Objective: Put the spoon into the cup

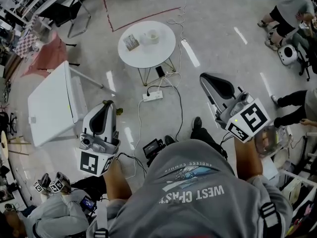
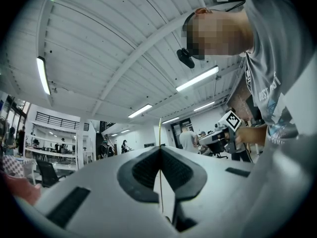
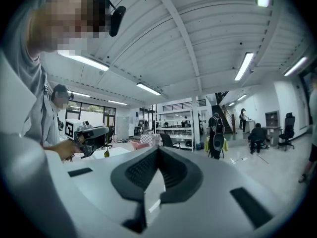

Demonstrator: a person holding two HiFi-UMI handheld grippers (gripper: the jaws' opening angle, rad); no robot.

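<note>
The head view looks steeply down from above the person's grey printed T-shirt (image 1: pixel 193 182) onto the pale glossy floor (image 1: pixel 223 24), with the left gripper (image 1: pixel 105 104) and the right gripper (image 1: pixel 205 78) close below. Each gripper view sits just behind its own jaws and faces roughly level across the hall. Each shows the other gripper and the white ribbed ceiling (image 2: pixel 124 43).

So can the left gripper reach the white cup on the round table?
Probably not yet: the left gripper, shut on a thin gold spoon, hangs well short of the white cup; only open floor lies between.
</note>
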